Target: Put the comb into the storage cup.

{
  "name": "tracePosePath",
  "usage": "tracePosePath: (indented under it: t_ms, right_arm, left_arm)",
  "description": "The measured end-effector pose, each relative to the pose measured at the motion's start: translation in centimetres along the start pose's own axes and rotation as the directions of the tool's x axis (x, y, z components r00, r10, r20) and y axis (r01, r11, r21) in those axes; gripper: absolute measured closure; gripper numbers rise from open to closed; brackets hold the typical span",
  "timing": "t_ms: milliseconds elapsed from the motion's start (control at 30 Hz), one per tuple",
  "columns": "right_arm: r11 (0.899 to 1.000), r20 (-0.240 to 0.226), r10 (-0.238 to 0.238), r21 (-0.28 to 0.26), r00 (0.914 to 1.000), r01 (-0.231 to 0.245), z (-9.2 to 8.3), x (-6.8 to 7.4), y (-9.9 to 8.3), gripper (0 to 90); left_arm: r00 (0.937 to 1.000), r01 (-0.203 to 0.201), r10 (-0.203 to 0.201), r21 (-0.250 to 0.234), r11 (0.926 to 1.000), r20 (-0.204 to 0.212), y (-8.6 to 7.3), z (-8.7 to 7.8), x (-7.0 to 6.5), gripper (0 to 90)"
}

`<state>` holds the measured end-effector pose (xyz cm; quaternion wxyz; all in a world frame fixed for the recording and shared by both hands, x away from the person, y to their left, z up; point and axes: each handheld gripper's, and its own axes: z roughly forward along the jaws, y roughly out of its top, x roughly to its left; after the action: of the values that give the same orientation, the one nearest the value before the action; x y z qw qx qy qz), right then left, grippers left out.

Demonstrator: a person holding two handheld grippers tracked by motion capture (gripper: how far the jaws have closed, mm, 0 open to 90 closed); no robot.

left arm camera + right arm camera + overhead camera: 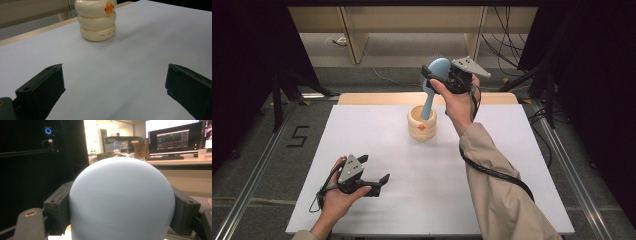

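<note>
A light blue hairbrush (435, 82) stands tilted with its handle down inside a cream ringed cup (422, 125) that has an orange duck-bill mark. My right gripper (436, 74) is shut on the brush's head, above the cup at the back of the white mat. In the right gripper view the rounded blue back of the hairbrush (122, 200) sits clamped between both black jaws. My left gripper (382, 182) rests open near the front left of the mat, nothing between its jaws. The left gripper view looks across the mat at the cup (98, 21).
The white mat (377, 135) covers a wooden table. Metal rails run along both sides of the table on the floor. Dark stands and cables sit beyond the back edge. A desk with a lit monitor (175, 138) shows in the right gripper view.
</note>
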<state>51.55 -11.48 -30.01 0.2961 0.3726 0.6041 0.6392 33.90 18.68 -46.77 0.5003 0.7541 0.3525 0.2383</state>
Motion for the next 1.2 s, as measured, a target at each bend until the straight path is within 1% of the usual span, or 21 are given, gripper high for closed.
tracePosePath:
  t_ms: [667,1200]
  right_arm:
    - [1.000,0.006,-0.007,0.005,1.0000,0.007,0.49,0.03,-0.54,20.5]
    - [1.000,0.015,-0.010,0.007,0.9998,0.010,0.90,-0.22,-0.99,20.5]
  left_arm:
    - [1.0000,0.001,-0.001,-0.001,1.0000,0.001,0.00,-0.01,0.01,1.7]
    - [1.0000,0.002,-0.002,0.000,1.0000,0.002,-0.02,0.01,0.01,1.7]
